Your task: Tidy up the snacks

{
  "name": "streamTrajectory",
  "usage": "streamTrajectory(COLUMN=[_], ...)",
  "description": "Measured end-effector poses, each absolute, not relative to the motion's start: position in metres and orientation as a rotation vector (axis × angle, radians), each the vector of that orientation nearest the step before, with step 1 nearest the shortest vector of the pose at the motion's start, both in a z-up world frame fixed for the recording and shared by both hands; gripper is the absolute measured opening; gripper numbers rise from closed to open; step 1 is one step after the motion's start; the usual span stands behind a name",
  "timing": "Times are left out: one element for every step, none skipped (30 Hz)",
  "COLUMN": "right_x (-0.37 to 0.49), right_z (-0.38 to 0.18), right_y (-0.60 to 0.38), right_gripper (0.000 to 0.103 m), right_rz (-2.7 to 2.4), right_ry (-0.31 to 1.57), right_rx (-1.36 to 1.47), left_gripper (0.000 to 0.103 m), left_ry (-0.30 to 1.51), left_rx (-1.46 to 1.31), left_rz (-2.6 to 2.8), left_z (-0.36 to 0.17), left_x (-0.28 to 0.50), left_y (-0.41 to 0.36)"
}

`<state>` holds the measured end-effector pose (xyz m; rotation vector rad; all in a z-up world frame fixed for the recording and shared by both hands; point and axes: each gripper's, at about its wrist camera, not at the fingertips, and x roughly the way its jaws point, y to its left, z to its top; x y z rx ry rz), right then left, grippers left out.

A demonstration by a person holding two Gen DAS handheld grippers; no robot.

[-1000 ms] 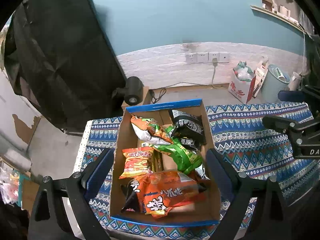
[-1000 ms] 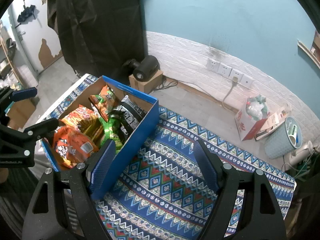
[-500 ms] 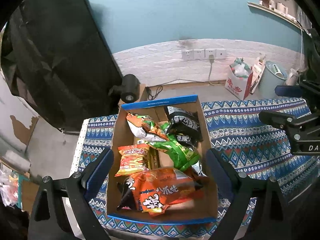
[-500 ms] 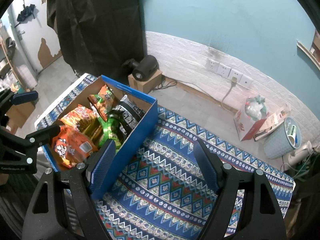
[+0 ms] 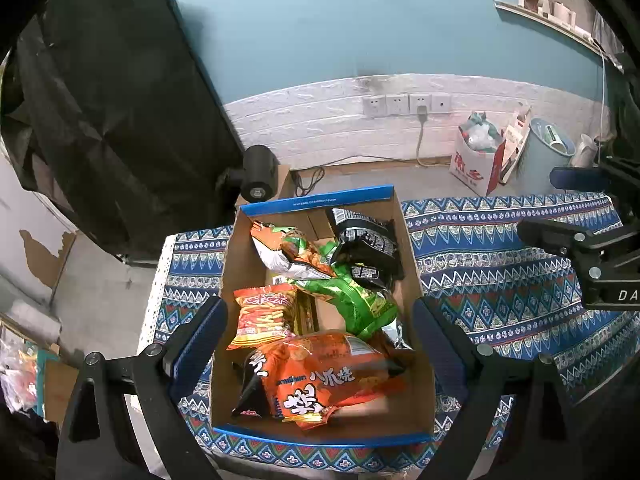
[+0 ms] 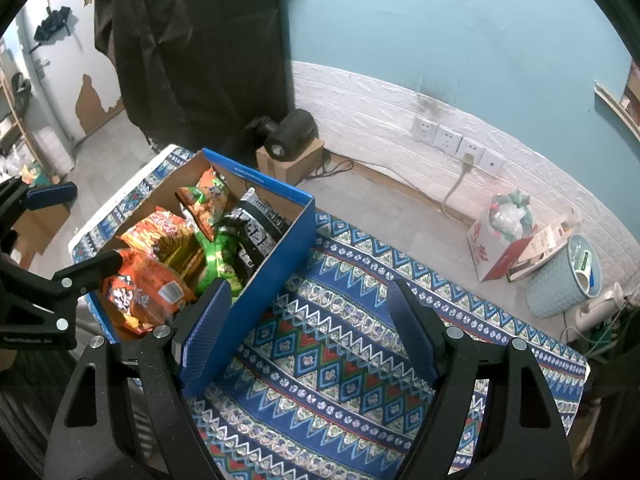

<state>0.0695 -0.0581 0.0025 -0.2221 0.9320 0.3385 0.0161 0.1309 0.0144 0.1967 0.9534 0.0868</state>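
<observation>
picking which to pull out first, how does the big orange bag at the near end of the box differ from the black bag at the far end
The big orange bag lies flat against the near wall of the cardboard box; the black bag sits crumpled in the far right corner. The orange bag looks larger and lies fully exposed on top; the black bag is partly overlapped by a green bag. The orange bag carries large white characters, the black bag fine white print. Both are inside the box, untouched by either gripper.

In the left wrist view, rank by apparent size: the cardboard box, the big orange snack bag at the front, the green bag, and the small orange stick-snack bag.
1. cardboard box
2. big orange snack bag, though it lies nearest the camera
3. green bag
4. small orange stick-snack bag; close to the green bag, which is partly covered, so this order is unsure
</observation>
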Motion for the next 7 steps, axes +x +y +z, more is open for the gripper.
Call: streamTrajectory(right_x=[0.0696, 0.0695, 0.0694, 0.0695, 0.0694, 0.0696, 0.0697], right_z=[0.0025, 0.0025, 0.0024, 0.0025, 0.0025, 0.0026, 0.0027], right_y=[-0.0584, -0.0582, -0.0582, -0.0582, -0.0585, -0.0582, -0.0581], right_gripper=[0.079, 0.079, 0.079, 0.079, 0.079, 0.079, 0.079], right_rz=[0.338, 0.339, 0.339, 0.339, 0.339, 0.340, 0.339], right_ry=[0.932, 0.932, 0.933, 0.933, 0.934, 0.933, 0.932], right_rx=[-0.222, -0.222, -0.223, -0.223, -0.224, -0.224, -0.224], left_gripper=[0.094, 0.094, 0.094, 0.094, 0.094, 0.094, 0.094], left_ry=[0.955, 0.956, 0.956, 0.956, 0.957, 0.958, 0.959], left_rx=[0.193, 0.190, 0.189, 0.190, 0.191, 0.190, 0.190], left_rz=[0.085, 0.083, 0.084, 0.086, 0.085, 0.084, 0.084], left_z=[0.0142, 0.0141, 0.0137, 0.0136, 0.0133, 0.0131, 0.0132], left_x=[0.0162, 0.0163, 0.0163, 0.0163, 0.0161, 0.0159, 0.0162], left_y=[0.1310, 0.1312, 0.1313, 0.1314, 0.1312, 0.1311, 0.1308])
